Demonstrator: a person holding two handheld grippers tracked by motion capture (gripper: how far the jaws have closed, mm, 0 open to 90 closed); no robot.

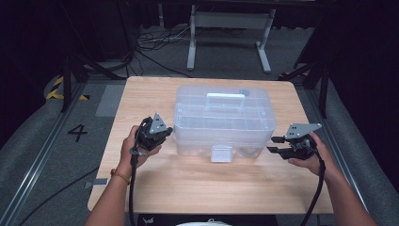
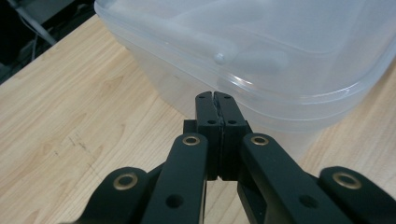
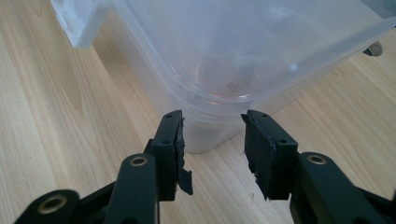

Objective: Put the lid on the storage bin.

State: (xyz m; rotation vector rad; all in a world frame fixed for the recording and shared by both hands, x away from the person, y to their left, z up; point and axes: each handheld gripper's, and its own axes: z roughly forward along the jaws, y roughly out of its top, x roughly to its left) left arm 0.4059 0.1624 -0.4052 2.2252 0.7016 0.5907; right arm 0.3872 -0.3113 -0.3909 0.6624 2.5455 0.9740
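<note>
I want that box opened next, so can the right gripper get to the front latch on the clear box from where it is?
Probably yes. The right gripper is open near the clear box's front right corner, with bare table between it and the latch.

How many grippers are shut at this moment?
1. The left gripper is shut, at the clear storage box's left corner. The right gripper, near the box's right corner, is open.

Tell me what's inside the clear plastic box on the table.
Through the box lid, divider walls of a compartment tray show under the handle. Something dark and reddish sits at the bottom in the right gripper view, too blurred to identify.
</note>
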